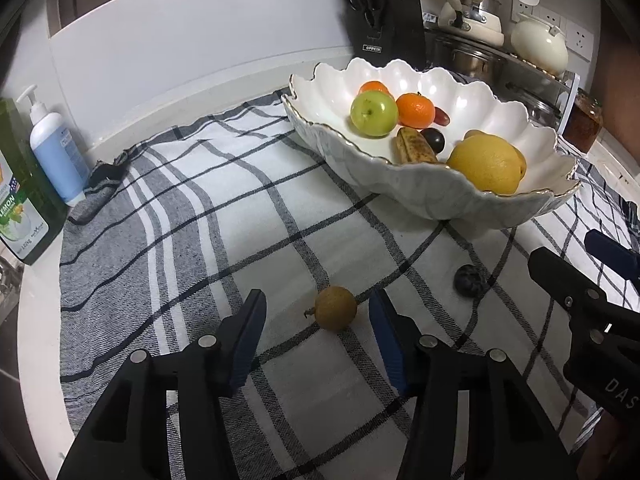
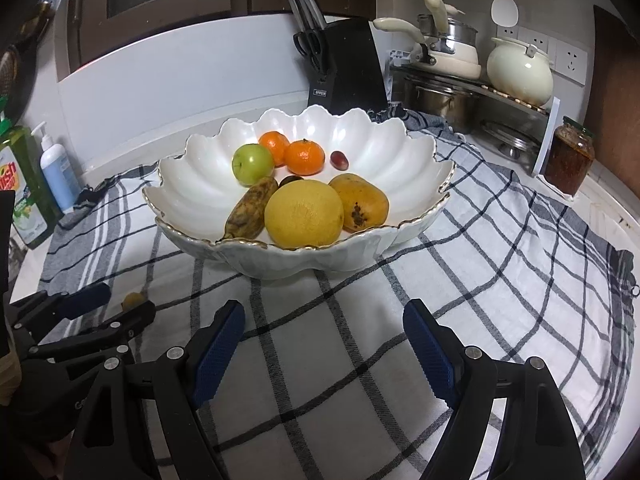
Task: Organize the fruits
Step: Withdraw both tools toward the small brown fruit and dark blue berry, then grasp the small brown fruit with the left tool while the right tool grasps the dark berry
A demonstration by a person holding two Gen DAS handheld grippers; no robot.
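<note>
**Small brown fruit sits between the spread left fingers**

Blue-padded fingers (image 1: 250, 344) of the left gripper (image 1: 316, 328) stand wide apart, holding nothing, with a small brown fruit (image 1: 335, 308) on the checked cloth (image 1: 248, 208) between their tips, nearer the right pad and seemingly touching neither. It looks like a longan: light, round, with a thin, fairly firm shell and a short stem stub on its left. It will probably roll if nudged, so the pads should close across its widest part, squarely and gently, clear of the stub.

A dark plum-like fruit (image 1: 468, 279) lies near it toward the right side of the cloth, just ahead of the right gripper (image 2: 324, 344), whose fingers are likewise spread and empty. Its skin looks smooth, likely slippery and easily bruised; a soft hold at mid-height would suit.

Behind both, toward the worktop's back edge, the scalloped white bowl (image 2: 192, 184) already holds a green apple (image 2: 253, 163), two tangerines (image 2: 304, 157), a spotted banana (image 2: 250, 208), a large yellow citrus (image 2: 304, 214) and a mango (image 2: 360, 202).
</note>
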